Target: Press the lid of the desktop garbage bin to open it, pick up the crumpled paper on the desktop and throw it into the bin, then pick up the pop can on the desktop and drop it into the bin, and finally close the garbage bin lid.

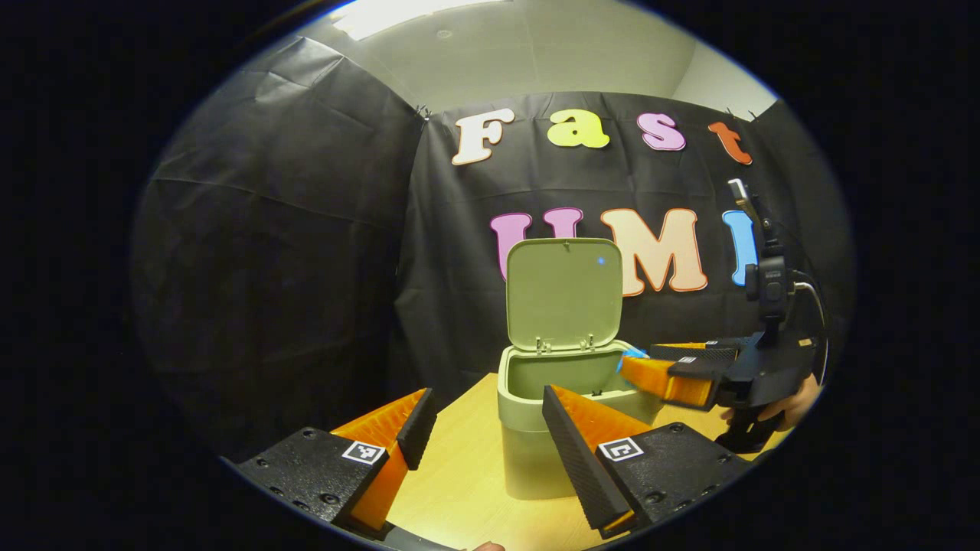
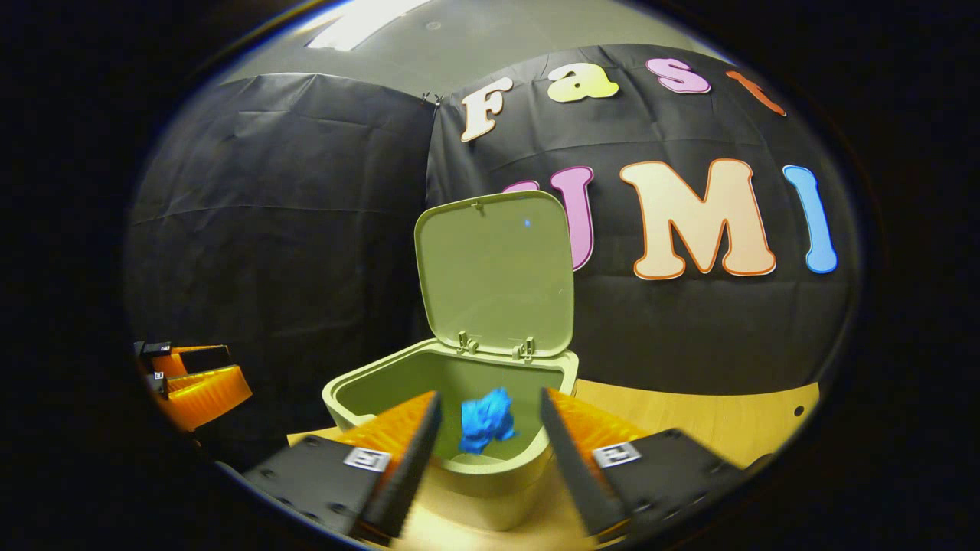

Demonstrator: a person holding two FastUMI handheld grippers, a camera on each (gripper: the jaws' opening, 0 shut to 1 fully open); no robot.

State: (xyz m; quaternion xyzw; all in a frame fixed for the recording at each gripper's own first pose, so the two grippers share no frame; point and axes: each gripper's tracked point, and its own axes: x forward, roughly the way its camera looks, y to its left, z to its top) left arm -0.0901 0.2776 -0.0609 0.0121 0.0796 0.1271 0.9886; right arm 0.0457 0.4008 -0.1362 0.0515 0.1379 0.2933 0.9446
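We have the right tool (image 2: 490, 440) spread wide above the open bin (image 2: 367, 394), the blue crumpled paper (image 2: 486, 428) loose between its fingers over the cavity, lid (image 2: 498, 272) upright behind. Best we pull straight back clear of the rim. The left tool (image 1: 482, 440) waits wide and empty, near the bin over the table (image 1: 459, 482).

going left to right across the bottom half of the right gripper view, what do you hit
the other gripper at the left edge → this gripper's left finger → blue crumpled paper in the open bin → this gripper's right finger → bare wooden table
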